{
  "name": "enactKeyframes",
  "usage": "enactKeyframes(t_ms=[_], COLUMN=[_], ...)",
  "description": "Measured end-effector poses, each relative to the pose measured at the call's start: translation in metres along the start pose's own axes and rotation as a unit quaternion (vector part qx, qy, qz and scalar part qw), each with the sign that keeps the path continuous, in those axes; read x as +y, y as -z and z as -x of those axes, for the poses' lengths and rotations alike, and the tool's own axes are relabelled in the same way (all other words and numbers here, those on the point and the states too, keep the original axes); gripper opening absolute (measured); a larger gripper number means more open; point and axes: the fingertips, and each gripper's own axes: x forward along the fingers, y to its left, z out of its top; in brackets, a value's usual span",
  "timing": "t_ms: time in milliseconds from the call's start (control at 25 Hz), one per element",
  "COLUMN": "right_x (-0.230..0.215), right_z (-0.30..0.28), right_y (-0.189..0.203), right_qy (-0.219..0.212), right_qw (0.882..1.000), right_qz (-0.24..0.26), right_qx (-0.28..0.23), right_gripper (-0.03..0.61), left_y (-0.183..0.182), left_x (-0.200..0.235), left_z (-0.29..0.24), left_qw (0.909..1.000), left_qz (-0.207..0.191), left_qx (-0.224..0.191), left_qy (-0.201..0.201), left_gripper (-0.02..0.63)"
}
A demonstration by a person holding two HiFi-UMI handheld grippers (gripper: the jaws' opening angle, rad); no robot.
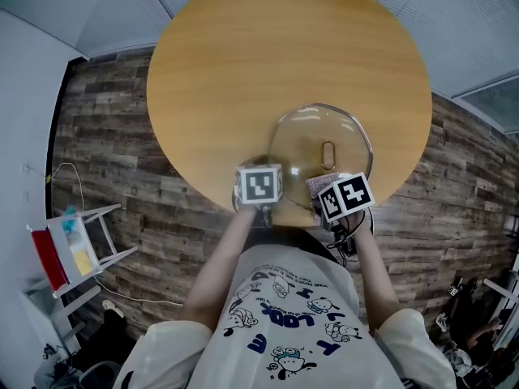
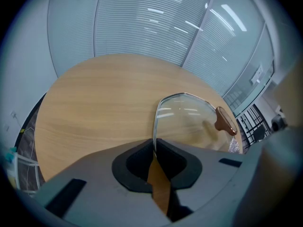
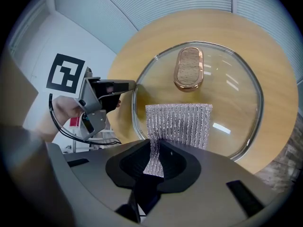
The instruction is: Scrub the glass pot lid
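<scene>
The only writing I can find is on the person's white T-shirt (image 1: 296,322): blue block letters among cartoon dogs, upside down from the head camera, which seem to spell "LOOK". The smaller print is too fine for me to read. Each marker cube carries a black-and-white square pattern and no words. The glass pot lid (image 3: 227,103) shows no brand or label, only a steel rim and an oval handle (image 3: 189,67) with a copper-coloured edge and a cork-like top.

My left claw (image 2: 154,150) is pinching the lid's rim, the metal edge running straight in between the jaws. My right claw (image 3: 156,157) is clamped on a silver ribbed scrub cloth (image 3: 182,122), which spreads across the glass just below the handle. The lid is at the near edge of the worktop (image 1: 243,71), close to the person's body. I cannot tell whether it rests on the wood or is lifted.

The worktop is round, in a pale honey wood grain. Under it the floor (image 1: 113,136) is planked in mixed browns and greys. Slatted blinds (image 2: 142,27) cover the glazed walls beyond. A white rack (image 1: 77,245) holding red and yellow items stands on the floor to the left, with a thin cable (image 1: 65,173) trailing near it.
</scene>
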Motion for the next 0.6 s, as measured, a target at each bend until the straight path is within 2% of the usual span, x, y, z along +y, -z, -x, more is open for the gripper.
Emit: enactKeyframes(t_ms=[600], right_x=[0.016], right_z=[-0.008], right_y=[-0.018], right_qy=[-0.032], right_qw=[0.999], right_qz=[0.018], right_qx=[0.002], right_gripper=[0.063], left_y=[0.004], left_x=[-0.003], left_z=[-0.003], left_qw=[1.0], left_qz=[0.003], left_qx=[0.006], left_qy=[0.003], left_gripper=[0.031])
